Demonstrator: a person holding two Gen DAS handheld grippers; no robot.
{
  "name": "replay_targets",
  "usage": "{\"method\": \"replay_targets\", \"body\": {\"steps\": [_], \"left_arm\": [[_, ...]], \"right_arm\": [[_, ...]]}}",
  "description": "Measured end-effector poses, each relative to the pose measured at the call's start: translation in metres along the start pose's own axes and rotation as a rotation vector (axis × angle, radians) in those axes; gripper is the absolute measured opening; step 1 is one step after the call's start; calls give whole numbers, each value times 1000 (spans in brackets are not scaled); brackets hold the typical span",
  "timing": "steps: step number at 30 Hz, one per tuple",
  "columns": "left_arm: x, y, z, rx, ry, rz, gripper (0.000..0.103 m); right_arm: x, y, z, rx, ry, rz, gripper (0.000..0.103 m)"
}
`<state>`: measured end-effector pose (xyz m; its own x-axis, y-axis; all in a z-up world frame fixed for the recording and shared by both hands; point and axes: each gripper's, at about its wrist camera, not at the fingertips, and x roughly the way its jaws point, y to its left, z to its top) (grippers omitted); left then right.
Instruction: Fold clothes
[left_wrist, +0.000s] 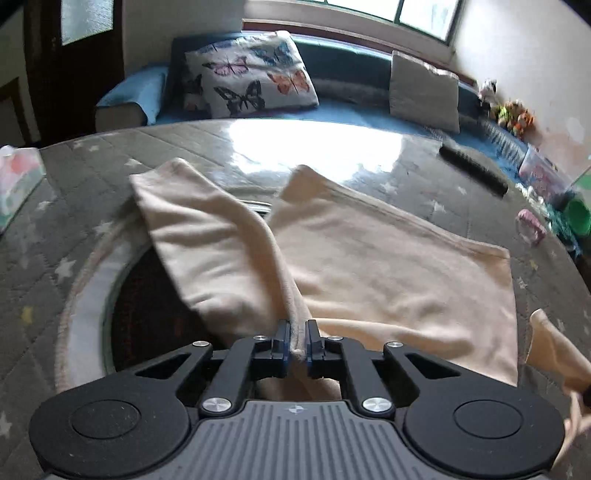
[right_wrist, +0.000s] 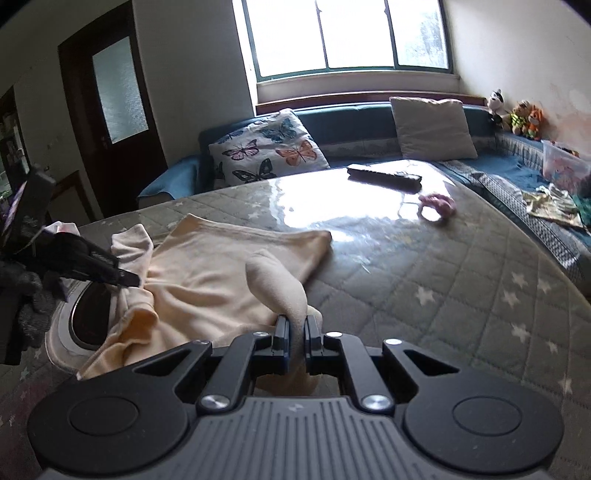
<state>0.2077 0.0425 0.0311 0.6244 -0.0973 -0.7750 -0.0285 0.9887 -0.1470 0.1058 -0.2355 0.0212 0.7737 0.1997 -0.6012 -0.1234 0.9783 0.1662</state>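
A cream long-sleeved top (left_wrist: 388, 266) lies spread on the grey star-quilted table (left_wrist: 55, 229). In the left wrist view my left gripper (left_wrist: 297, 341) is shut on a bunched fold of it near one sleeve (left_wrist: 199, 236), which stretches away to the left. The right wrist view shows the same top (right_wrist: 221, 266) and my right gripper (right_wrist: 295, 341) shut on the other sleeve (right_wrist: 277, 284), lifted off the table. The left gripper (right_wrist: 135, 282) shows at the top's far left edge, pinching cloth. That raised sleeve also appears at the right edge as cream cloth (left_wrist: 554, 347).
A round dark inset with a white rim (left_wrist: 140, 306) lies partly under the top. A black remote (right_wrist: 384, 176) and a pink item (right_wrist: 437, 205) lie farther back. A tissue pack (left_wrist: 18, 177) sits at the left. A blue sofa with a butterfly cushion (right_wrist: 269, 151) stands behind.
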Motion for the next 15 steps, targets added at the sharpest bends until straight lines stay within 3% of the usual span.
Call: {"method": "replay_targets", "body": {"steps": [7, 8, 15], "left_arm": [[-70, 49, -38, -40, -87, 12, 7], [-77, 54, -46, -45, -89, 13, 2], [-98, 83, -114, -63, -22, 55, 2]], "right_arm": [[-2, -14, -12, 63, 3, -13, 8], [-3, -14, -13, 66, 2, -12, 9], [-11, -25, -31, 98, 27, -64, 15]]}}
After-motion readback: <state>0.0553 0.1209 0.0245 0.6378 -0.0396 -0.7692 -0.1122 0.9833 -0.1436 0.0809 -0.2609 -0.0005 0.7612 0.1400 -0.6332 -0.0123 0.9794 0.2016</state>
